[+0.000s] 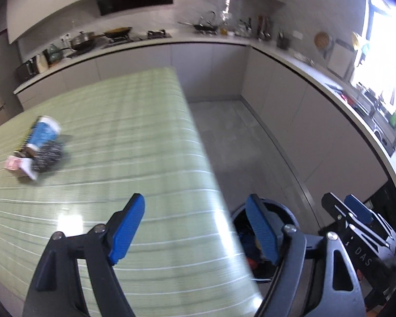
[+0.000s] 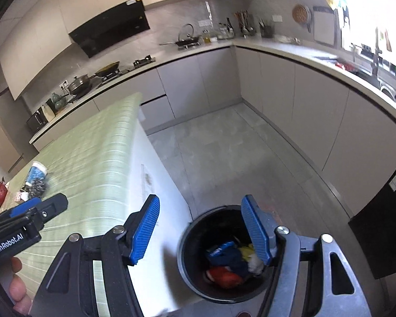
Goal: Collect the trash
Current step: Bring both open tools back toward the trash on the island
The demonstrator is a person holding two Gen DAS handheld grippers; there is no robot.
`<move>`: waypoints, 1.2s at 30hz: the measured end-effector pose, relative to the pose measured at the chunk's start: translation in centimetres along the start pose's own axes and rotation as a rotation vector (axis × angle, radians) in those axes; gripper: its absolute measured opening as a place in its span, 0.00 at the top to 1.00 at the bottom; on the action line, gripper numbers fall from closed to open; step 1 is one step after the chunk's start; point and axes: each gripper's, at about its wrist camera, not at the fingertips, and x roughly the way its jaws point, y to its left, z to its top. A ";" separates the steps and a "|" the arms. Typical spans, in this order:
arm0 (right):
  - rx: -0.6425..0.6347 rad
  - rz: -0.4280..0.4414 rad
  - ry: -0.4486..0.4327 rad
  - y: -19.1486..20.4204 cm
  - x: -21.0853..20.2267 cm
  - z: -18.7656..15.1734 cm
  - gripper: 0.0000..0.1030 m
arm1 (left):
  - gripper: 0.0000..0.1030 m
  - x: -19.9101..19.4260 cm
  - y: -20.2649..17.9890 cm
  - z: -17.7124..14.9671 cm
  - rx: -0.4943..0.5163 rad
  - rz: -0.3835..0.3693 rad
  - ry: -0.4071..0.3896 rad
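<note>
I see pale green cloth with thin white stripes over the rectangular table (image 1: 124, 137), and its side panel (image 2: 155, 185) is plain white. Far left on it lies a cylindrical paper cup (image 1: 45, 132), blue with white speckles and a white rim, beside a black-and-silver speckled scrubber wad (image 1: 48, 158) and a pink-and-white crumpled wrapper (image 1: 15, 164). My left gripper (image 1: 195, 231) and right gripper (image 2: 202, 228) are black with ribbed blue pads. The round black bin (image 2: 183, 253) near right holds blue, yellow, white and orange-red scraps. Cabinets (image 2: 316, 121) are flat grey-beige; the floor (image 2: 229, 153) is mottled grey.
</note>
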 end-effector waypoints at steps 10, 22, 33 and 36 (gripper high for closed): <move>-0.064 0.010 -0.070 14.5 -2.5 -1.4 0.28 | 0.22 -1.7 11.4 -0.6 -0.034 0.060 -0.063; -0.202 0.135 -0.054 27.1 -1.3 -2.2 0.28 | 0.22 -2.5 23.4 -1.6 -0.200 0.167 -0.072; -0.257 0.251 -0.031 30.5 1.9 -1.6 0.28 | 0.22 -2.1 27.9 -2.3 -0.289 0.310 -0.046; -0.261 0.279 -0.016 31.1 2.7 -1.6 0.28 | 0.22 -1.8 28.5 -2.4 -0.299 0.327 -0.029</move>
